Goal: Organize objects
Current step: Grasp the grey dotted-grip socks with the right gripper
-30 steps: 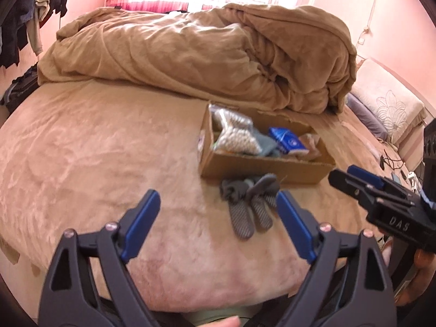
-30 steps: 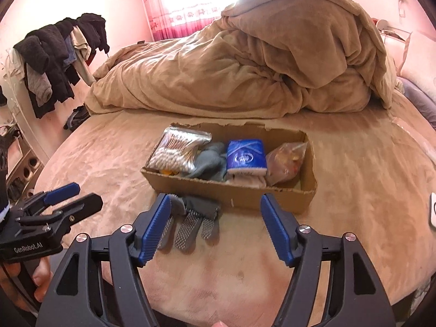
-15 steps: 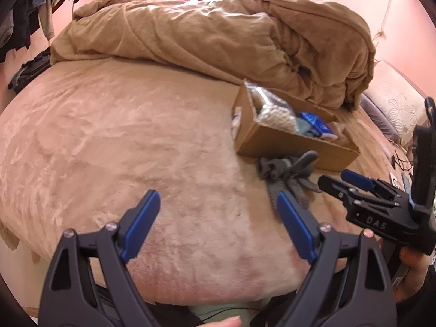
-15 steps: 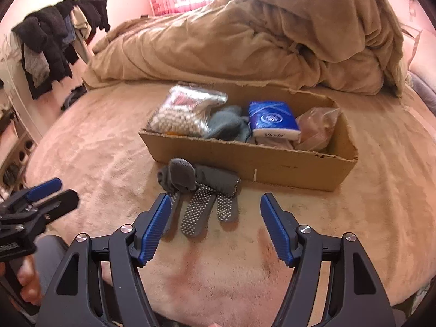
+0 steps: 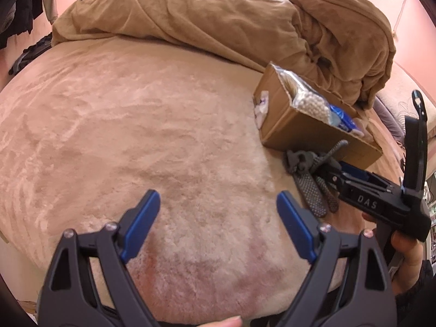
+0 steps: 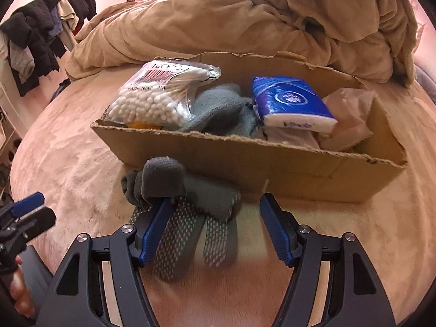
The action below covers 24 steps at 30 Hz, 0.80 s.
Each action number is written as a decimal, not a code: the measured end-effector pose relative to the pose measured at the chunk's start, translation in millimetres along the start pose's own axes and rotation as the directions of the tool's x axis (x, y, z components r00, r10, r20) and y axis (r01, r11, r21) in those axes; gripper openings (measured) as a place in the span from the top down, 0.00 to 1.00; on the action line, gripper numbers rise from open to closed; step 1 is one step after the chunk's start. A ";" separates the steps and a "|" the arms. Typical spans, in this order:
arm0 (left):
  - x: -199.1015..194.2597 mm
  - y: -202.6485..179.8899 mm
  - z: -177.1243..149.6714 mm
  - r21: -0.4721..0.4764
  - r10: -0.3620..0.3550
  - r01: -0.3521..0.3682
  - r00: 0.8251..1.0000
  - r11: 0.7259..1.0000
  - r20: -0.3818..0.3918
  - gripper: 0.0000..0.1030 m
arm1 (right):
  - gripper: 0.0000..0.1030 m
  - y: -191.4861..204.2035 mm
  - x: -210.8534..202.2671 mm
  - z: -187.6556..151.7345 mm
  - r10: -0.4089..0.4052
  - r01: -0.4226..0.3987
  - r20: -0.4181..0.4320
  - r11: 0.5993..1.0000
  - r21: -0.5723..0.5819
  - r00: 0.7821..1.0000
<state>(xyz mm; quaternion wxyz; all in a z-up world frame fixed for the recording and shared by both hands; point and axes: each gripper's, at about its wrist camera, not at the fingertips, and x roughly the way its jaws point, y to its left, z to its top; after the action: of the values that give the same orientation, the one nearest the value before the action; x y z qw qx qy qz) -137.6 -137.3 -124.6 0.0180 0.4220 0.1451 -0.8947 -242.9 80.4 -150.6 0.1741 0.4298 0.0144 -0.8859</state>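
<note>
**A:** Socks [image 6: 188,218], grey with dotted soles — where does the right gripper [image 6: 215,229] stand against them?

**B:** Its jaws are spread wide and grasp nothing. The blue pad at nine o'clock lies over the socks, under a rolled cuff; the pad at three o'clock is clear of them, over the plush bedcover [image 6: 340,212].

**A:** And beyond the pads?

**B:** At twelve o'clock, touching the socks' far end, sits the cardboard box [image 6: 245,163]. Inside it: a bag of cotton swabs [image 6: 160,95] at eleven o'clock, a grey-blue cloth [image 6: 220,109] beside it, a blue tissue pack [image 6: 288,100] at one o'clock, and a pale plastic bag [image 6: 348,120] further right.

**A:** The left gripper [image 5: 218,229]?

**B:** Released too, hovering over bare bedcover. From it, the socks lie at two o'clock, with the right gripper's tips on them and the box just behind. A rumpled tan duvet [image 5: 218,19] fills twelve o'clock, and dark clothes [image 6: 35,38] hang at ten o'clock in the right view.
</note>
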 end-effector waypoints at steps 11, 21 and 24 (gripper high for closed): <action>-8.2 -13.8 2.8 0.013 -0.010 0.009 1.000 1.000 0.015 0.14 | 0.78 9.3 2.5 -3.4 0.050 -0.049 0.022 0.999 -0.023 0.999; -45.8 -34.5 1.2 0.023 -0.013 0.012 0.998 1.000 0.056 0.14 | 0.79 -4.0 -37.7 -11.4 0.051 -0.051 0.062 0.999 0.011 0.997; -58.0 -44.7 0.1 0.039 -0.015 0.012 0.998 0.999 0.068 0.14 | 0.79 -11.0 -54.2 -13.5 0.043 -0.045 0.081 0.999 0.021 0.996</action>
<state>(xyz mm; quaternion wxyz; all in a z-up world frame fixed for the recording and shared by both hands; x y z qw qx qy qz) -107.2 -99.8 -69.5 0.0088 0.3903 0.1301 -0.9114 -205.3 109.2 -118.9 0.1890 0.3960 -0.0122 -0.8985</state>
